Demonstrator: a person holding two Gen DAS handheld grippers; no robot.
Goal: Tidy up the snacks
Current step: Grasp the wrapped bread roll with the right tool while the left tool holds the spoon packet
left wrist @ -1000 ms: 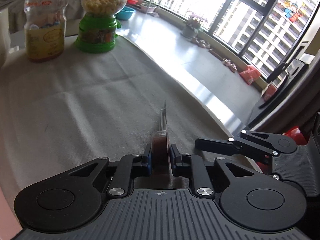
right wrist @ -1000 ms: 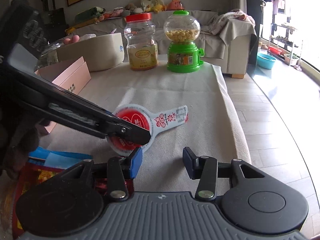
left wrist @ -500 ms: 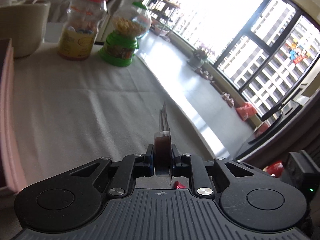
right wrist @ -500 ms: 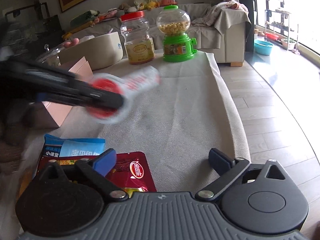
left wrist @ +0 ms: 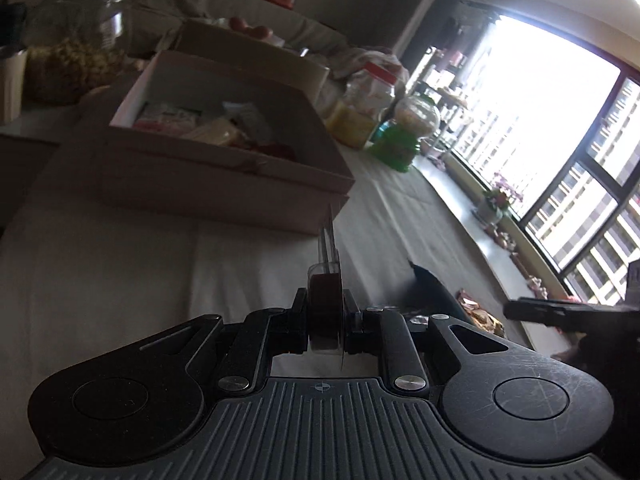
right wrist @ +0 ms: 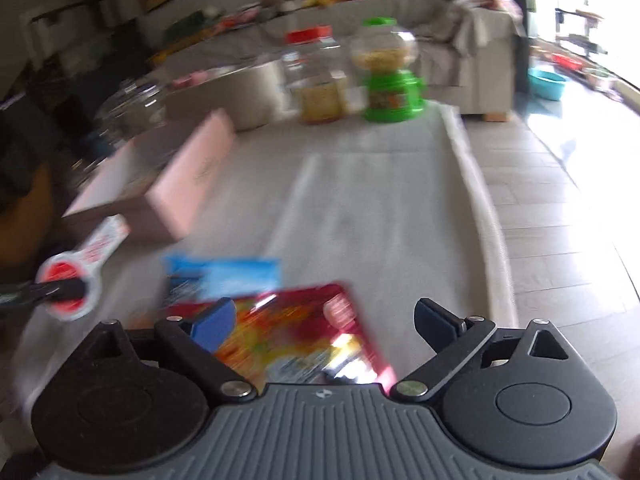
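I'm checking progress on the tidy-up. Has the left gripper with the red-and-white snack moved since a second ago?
Yes. The left gripper, shut on the snack, has swung left, from mid-cloth toward the pink box, seen from the right wrist.

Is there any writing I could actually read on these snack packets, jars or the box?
No text reads clearly in either view.
Jelly cup held in the left gripper: red print on its white tab, blurred.
Red snack bag: colourful print, motion-blurred.
Blue packet: unreadable.
Pink box: a faint mark on its side, too blurred.
Red-lidded jar: yellow label, unreadable.
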